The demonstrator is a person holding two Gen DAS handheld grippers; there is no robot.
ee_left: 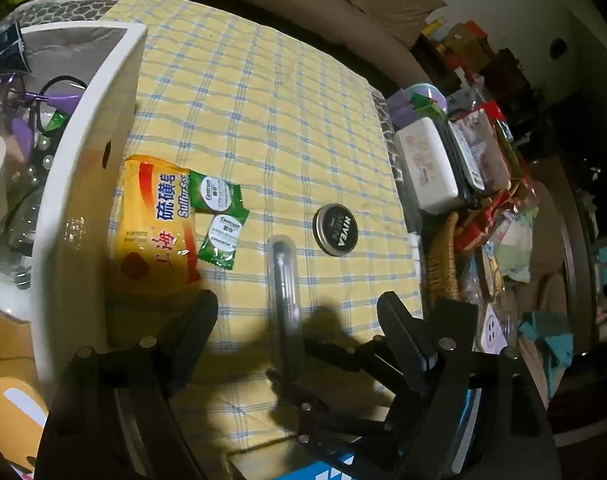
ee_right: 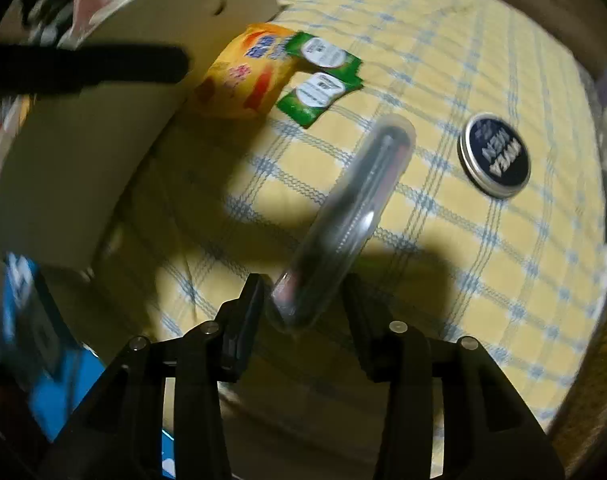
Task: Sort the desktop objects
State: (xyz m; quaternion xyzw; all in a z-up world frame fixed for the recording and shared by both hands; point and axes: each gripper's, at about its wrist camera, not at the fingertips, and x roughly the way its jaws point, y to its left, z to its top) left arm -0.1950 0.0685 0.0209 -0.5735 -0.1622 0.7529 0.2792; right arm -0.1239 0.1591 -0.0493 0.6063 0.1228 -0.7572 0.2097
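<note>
A clear plastic tube (ee_right: 355, 200) with dark pens inside lies across the yellow checked cloth (ee_right: 463, 60). Its near end sits between the fingers of my right gripper (ee_right: 303, 288), which is open with a narrow gap on each side. My left gripper (ee_left: 297, 300) hangs open over the same tube (ee_left: 285, 280), close to the white box. A yellow soap packet (ee_left: 151, 224), two green sachets (ee_left: 213, 194) (ee_left: 223, 236) and a dark round NIVEA tin (ee_left: 335, 230) lie on the cloth beyond. One left finger (ee_right: 103, 66) shows as a black bar in the right wrist view.
A white box (ee_left: 83, 184) full of odds and ends stands at the cloth's left edge. Along the right edge are a white case (ee_left: 427, 164), a wicker basket (ee_left: 443, 264) and piled packets. A blue carton (ee_right: 55, 360) lies near the box.
</note>
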